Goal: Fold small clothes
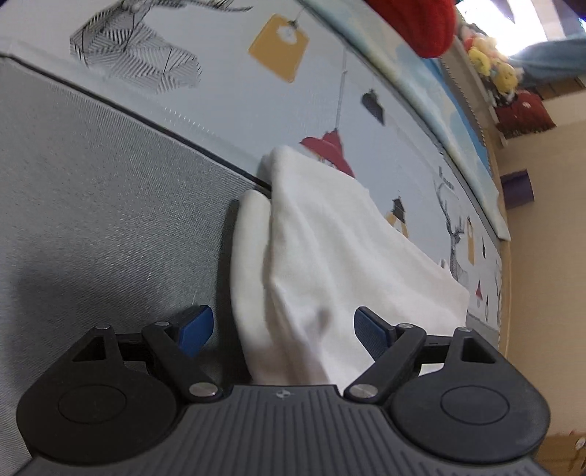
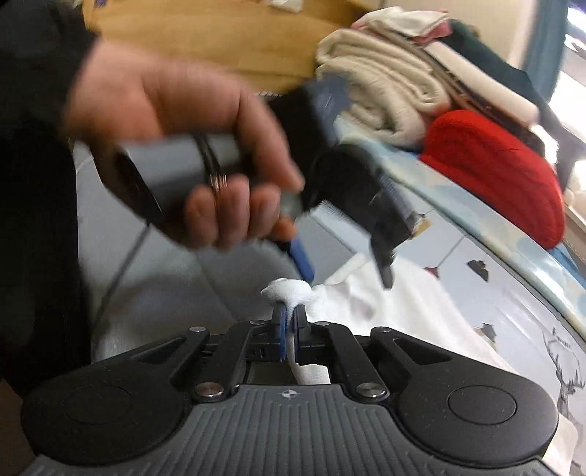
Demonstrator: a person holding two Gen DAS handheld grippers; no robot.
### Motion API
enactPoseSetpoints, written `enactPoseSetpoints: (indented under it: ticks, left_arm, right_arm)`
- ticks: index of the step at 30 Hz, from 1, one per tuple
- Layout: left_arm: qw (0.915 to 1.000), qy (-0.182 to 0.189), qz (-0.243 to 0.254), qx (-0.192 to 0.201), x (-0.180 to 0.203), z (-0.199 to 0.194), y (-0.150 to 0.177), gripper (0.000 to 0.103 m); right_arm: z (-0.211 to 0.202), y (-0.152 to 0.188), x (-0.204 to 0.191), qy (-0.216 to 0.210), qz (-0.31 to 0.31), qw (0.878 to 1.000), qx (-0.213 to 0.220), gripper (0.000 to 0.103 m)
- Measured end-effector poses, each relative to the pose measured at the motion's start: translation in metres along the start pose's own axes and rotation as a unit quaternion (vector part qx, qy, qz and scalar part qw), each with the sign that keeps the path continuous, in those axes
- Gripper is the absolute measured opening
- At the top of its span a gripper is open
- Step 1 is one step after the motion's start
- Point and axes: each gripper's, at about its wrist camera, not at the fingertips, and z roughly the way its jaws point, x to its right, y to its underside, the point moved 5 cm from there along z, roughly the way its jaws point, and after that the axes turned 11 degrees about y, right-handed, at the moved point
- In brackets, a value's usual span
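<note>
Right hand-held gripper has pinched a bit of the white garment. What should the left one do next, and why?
Probably lower the left hand-held gripper onto the white garment's near edge and close. Its jaws stand wide open over the cloth, gripping nothing, while the right hand-held gripper is already shut on a bunched bit of fabric. A second hold should let both lift and fold.

Right wrist view: the person's hand (image 2: 175,146) and the left gripper (image 2: 344,267) it carries are smeared by motion blur, so the fingers' outlines cannot be traced. The white garment (image 2: 403,307) passes beneath the right gripper (image 2: 289,322), its near part hidden. Left wrist view: the red knitted item (image 1: 417,22) is cut off by the top edge.
</note>
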Motion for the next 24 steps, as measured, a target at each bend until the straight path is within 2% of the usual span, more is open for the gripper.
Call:
enactPoseSetpoints:
  ticks: [1, 2, 4, 6, 12, 14, 16, 20, 24]
  left_arm:
    - [1.0000, 0.004, -0.001, -0.002, 0.000, 0.004, -0.002, 0.086]
    - [0.9999, 0.012, 0.001, -0.007, 0.002, 0.008, -0.002, 0.080]
    - [0.9996, 0.024, 0.011, -0.011, 0.006, 0.014, -0.002, 0.060]
    - [0.9995, 0.018, 0.023, -0.013, 0.008, 0.019, -0.001, 0.028]
    - [0.9986, 0.016, 0.051, 0.002, 0.016, 0.009, -0.002, 0.019]
    - [0.9986, 0.000, 0.051, 0.011, 0.016, -0.006, -0.006, 0.019]
    - [0.9966, -0.017, 0.075, 0.031, 0.021, -0.030, -0.010, 0.018]
    - [0.9942, -0.049, 0.076, 0.059, 0.016, -0.070, -0.008, 0.018]
    - [0.9926, -0.072, 0.076, 0.061, 0.017, -0.083, -0.001, 0.018]
  right_arm:
    - [-0.003, 0.000, 0.004, -0.002, 0.006, 1.000, 0.001, 0.003]
    - [-0.007, 0.001, 0.006, -0.004, 0.010, 1.000, 0.002, 0.003]
    - [-0.013, 0.001, 0.007, -0.007, 0.012, 1.000, 0.004, 0.003]
    - [-0.015, 0.000, 0.005, -0.013, 0.013, 1.000, 0.006, 0.003]
    - [-0.009, 0.000, 0.000, -0.024, 0.020, 1.000, -0.002, 0.003]
    - [-0.006, -0.005, -0.003, -0.031, 0.021, 0.999, 0.002, 0.003]
    - [-0.009, -0.009, -0.007, -0.041, 0.026, 0.999, 0.013, 0.003]
    - [-0.018, -0.021, 0.000, -0.083, 0.101, 0.991, 0.036, 0.003]
    - [-0.032, -0.022, 0.011, -0.097, 0.153, 0.982, 0.052, 0.003]
